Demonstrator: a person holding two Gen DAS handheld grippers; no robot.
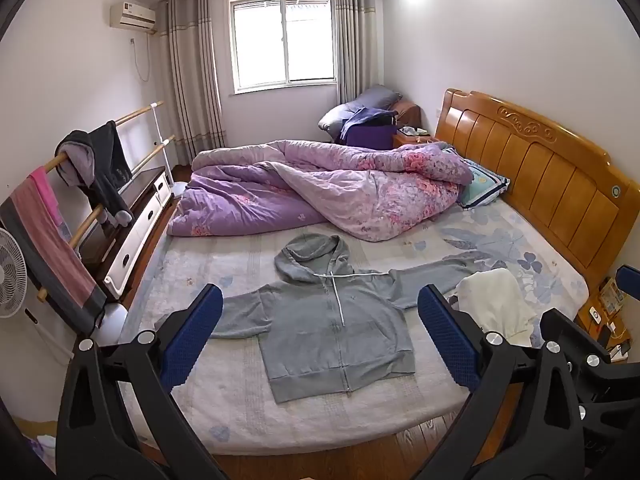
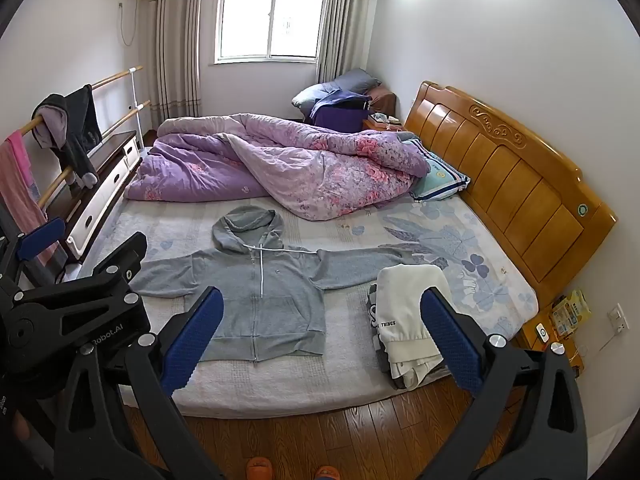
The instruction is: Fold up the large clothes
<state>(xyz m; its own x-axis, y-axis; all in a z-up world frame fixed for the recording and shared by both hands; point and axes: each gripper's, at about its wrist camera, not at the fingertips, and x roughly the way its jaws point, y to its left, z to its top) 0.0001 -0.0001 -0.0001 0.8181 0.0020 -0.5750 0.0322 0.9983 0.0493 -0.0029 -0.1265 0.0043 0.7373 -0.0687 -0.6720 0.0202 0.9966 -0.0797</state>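
A grey zip hoodie (image 1: 332,320) lies flat and face up on the bed, sleeves spread to both sides, hood toward the quilt. It also shows in the right wrist view (image 2: 264,292). My left gripper (image 1: 320,332) is open and empty, held above the bed's near edge in front of the hoodie. My right gripper (image 2: 322,336) is open and empty, held back over the floor, facing the gap between the hoodie and a pile of folded white clothes (image 2: 408,320). The left gripper's body also shows at the left of the right wrist view (image 2: 80,300).
A rumpled purple floral quilt (image 1: 320,188) covers the far half of the bed. The wooden headboard (image 1: 532,168) is on the right. A drying rack with clothes (image 1: 88,160) and a fan (image 1: 12,272) stand on the left. The floor (image 2: 320,432) is wooden.
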